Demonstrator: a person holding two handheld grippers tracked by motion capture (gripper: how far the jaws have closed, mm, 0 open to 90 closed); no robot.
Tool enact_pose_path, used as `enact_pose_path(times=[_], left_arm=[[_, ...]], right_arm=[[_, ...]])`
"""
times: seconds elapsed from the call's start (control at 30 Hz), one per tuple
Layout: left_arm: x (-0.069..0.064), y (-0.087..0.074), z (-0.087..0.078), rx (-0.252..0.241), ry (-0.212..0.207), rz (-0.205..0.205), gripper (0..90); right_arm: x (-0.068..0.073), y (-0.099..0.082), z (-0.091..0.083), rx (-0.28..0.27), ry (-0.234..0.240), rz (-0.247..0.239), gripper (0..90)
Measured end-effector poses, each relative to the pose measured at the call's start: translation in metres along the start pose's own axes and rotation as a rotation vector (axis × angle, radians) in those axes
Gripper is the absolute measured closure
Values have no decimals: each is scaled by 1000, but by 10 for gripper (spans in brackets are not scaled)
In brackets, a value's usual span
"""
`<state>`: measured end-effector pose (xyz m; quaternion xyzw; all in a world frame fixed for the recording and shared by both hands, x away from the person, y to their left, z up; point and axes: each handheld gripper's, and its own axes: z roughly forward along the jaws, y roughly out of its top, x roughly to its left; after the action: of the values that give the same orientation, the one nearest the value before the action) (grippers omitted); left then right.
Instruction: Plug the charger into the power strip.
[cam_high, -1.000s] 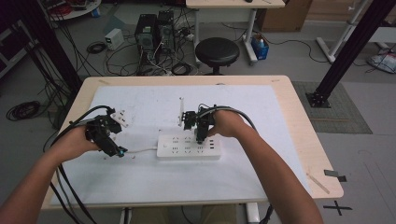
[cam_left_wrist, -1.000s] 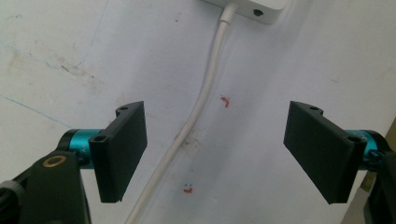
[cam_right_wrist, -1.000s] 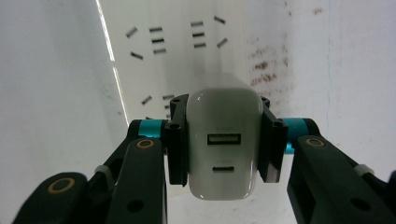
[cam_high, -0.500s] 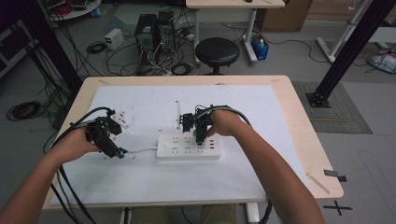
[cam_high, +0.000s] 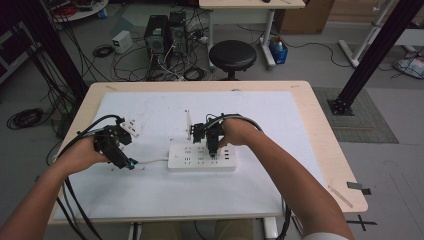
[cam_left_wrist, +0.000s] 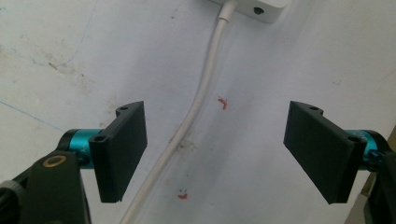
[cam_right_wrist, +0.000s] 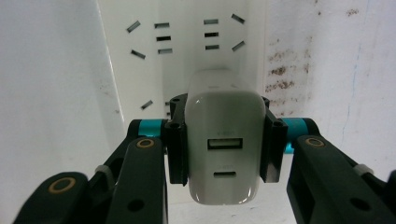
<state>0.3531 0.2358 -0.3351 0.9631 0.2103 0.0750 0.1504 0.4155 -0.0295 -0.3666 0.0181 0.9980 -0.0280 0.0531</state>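
Observation:
A white power strip (cam_high: 202, 158) lies flat in the middle of the white mat, and its white cord (cam_high: 150, 161) runs off to the left. My right gripper (cam_high: 212, 149) points down over the strip, shut on a white USB charger (cam_right_wrist: 223, 149) with its two ports facing the camera. Under the charger are the strip's socket slots (cam_right_wrist: 161, 37); I cannot tell whether its prongs are seated. My left gripper (cam_left_wrist: 215, 140) hangs open just above the cord (cam_left_wrist: 201, 98), one jaw on each side and neither touching it. In the high view the left gripper (cam_high: 124, 161) sits at the cord's left end.
A small white plug block (cam_high: 131, 127) lies on the mat just beyond the left hand. A thin white upright piece (cam_high: 188, 125) stands behind the strip, beside the right gripper. The white mat (cam_high: 280, 120) covers most of the wooden table (cam_high: 325, 130). Beyond the table are a stool and computers.

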Motion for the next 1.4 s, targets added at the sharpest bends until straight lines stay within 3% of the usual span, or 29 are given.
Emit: enact_pose_path(times=[0.23, 0.4, 0.77, 0.87, 0.93, 1.03, 1.13, 1.17, 1.23, 1.27, 1.33, 1.37, 1.4], left_arm=[[2, -2, 4, 9, -6, -3, 215], [2, -2, 5, 7, -9, -10, 215], [-2, -6, -3, -18, 8, -27, 215], [-3, -9, -8, -27, 18, -29, 215], [-5, -9, -10, -55, 25, -51, 215], [-3, -9, -15, -59, 30, -38, 215], [-4, -7, -18, -69, 34, -31, 215], [-5, -7, -18, -72, 36, -32, 215], [-5, -6, -20, -79, 35, -28, 215], [-5, -6, -20, -80, 35, -30, 215], [-5, -5, -20, -80, 35, -25, 215], [-5, -4, -20, -79, 34, -27, 215], [-6, -4, -19, -86, 34, -29, 215]], right_arm=[[2, 1, 2, 14, -11, -3, 625], [1, -6, 4, -38, 5, 33, 621], [2, -15, 4, -110, -3, 24, 604], [0, -16, -1, -129, 9, 74, 465], [-2, -20, -11, -171, 9, 116, 345], [-7, -25, -25, -239, 51, 206, 197], [-12, -32, -41, -319, 81, 285, 183], [-12, -35, -45, -318, 77, 313, 100], [-10, -41, -52, -338, 144, 258, 85], [-8, -44, -56, -356, 153, 245, 84], [-7, -47, -62, -363, 72, 304, 84], [-6, -49, -65, -359, 55, 314, 82], [-6, -52, -67, -363, 47, 312, 2]])
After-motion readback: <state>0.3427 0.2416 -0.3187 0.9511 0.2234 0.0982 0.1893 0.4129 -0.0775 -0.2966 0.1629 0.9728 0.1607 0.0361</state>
